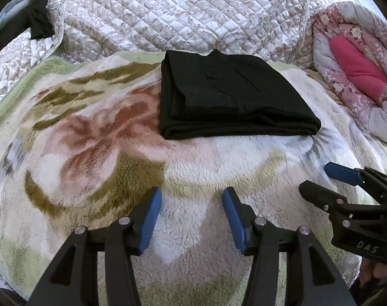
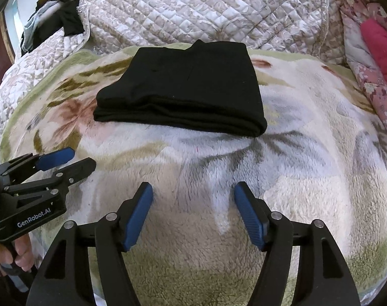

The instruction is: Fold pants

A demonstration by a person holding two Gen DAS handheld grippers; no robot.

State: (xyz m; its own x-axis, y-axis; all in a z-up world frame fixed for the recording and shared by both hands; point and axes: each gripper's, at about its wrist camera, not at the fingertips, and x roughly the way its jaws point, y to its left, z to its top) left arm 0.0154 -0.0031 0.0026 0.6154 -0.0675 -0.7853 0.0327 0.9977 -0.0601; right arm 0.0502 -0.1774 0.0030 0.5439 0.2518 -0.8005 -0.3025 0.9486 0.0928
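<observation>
Nearest, the left claw [image 1: 192, 216] hangs with its blue pads spread wide and nothing between them, low over the fleece blanket [image 1: 96, 153]; the right claw [image 2: 193, 213] is likewise agape and empty, the two side by side. Farther on, toward twelve o'clock of both, the black pants [image 1: 226, 94] lie on the blanket as a squared, layered stack, well apart from either claw, so the folding looks done or nearly so. They seem a soft, light knit, limp rather than stiff, and likely to sag or slide open if lifted by one layer; the thick folded edge nearest the claws, pinched through all layers, looks the safest hold. Beyond, a quilted bedspread [image 1: 168, 12] rises at twelve, with a pink flowered comforter [image 1: 356, 58] at two.
</observation>
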